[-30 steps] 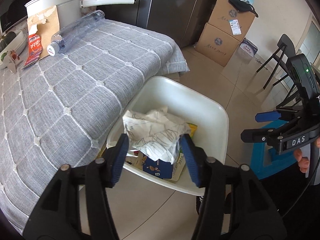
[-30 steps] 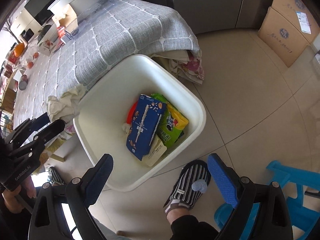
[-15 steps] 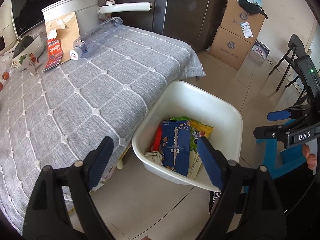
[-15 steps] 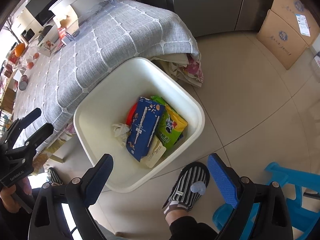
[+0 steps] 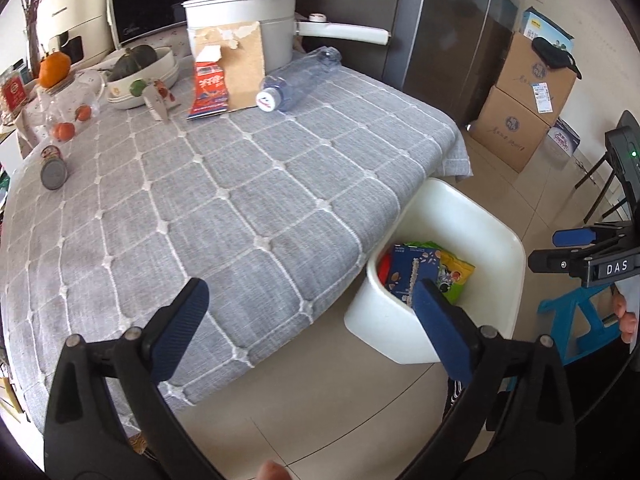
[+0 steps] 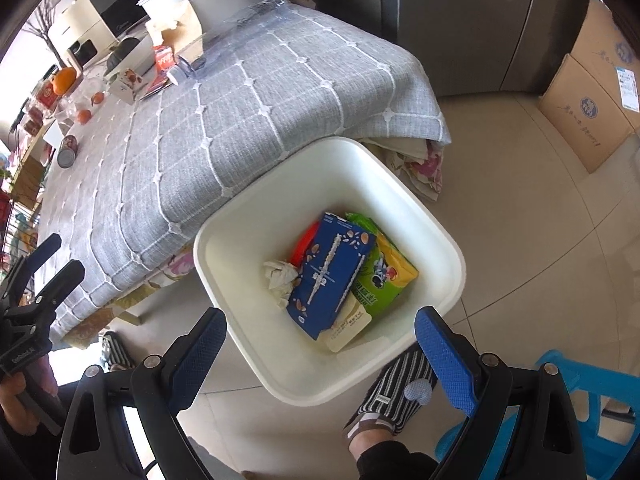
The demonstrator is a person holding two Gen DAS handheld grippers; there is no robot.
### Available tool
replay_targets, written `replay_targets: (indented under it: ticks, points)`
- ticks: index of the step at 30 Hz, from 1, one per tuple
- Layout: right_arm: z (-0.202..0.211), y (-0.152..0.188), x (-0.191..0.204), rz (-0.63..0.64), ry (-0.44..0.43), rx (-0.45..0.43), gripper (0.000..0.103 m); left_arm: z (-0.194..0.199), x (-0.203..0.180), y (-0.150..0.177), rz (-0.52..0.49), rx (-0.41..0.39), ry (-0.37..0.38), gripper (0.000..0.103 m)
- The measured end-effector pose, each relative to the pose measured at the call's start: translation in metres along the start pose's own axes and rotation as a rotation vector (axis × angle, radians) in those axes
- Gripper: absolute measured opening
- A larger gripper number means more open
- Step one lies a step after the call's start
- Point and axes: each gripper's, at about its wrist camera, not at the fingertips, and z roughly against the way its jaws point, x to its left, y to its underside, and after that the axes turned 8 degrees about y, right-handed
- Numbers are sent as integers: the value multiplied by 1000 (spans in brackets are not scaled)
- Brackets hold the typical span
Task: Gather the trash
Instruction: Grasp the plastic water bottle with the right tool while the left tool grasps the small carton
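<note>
A grey quilted cloth (image 5: pixel 224 200) covered the tabletop, which stood on a pale tiled floor (image 5: pixel 320 420). Across it from left to right lay a tin can (image 5: pixel 53 169) on its side, a white bowl (image 5: pixel 144 76) with a dark squash, a red carton (image 5: pixel 210 90) against a torn piece of cardboard (image 5: pixel 236 68), a clear plastic bottle (image 5: pixel 298 80) on its side, and a white pot (image 5: pixel 244 20) with a long handle. Cardboard boxes (image 5: pixel 524 108) were stacked by the far wall.

Just beside the tabletop's edge stood the white bin (image 6: pixel 424 220) on the floor. Inside it lay a crumpled tissue (image 6: pixel 280 276), a blue snack box (image 6: pixel 332 276) and a green packet (image 6: pixel 384 280).

The left claw (image 5: pixel 308 312) pointed down over the tabletop's edge, its jaws opening wide with nothing between them. The right claw (image 6: pixel 320 344) hung above the bin, jaws spread and empty, beside a striped slipper (image 6: pixel 396 388) and a blue stool (image 6: pixel 592 412).
</note>
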Motion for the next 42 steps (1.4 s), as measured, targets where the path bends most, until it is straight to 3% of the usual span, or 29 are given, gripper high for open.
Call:
replay_targets:
  ticks: [8,13,20,26,32,37,42]
  points:
    - [4,-21,52,46,-14,-25,96,24,54,14,83,-25,-117,102]
    - [-2,-40,82,69,-2,-35,96,33,107,14,171,-4,-188,102]
    - [-5,-94,112,47,5,-98,96,34,174,-23,195,4,-311,102]
    - [-21,-158,132,-23,-18,-140,96,6,206,-73,227,-37,-256,102]
    - [-41,-223,141,-109,-59,-215,96,-45,213,-125,225,-116,-187,101]
    - [-65,-267,151,-149,-98,-238,96,-96,214,-161,217,-133,-128,80]
    - [-92,-296,158,-180,-99,-233,96,-127,223,-177,249,-164,-111,63]
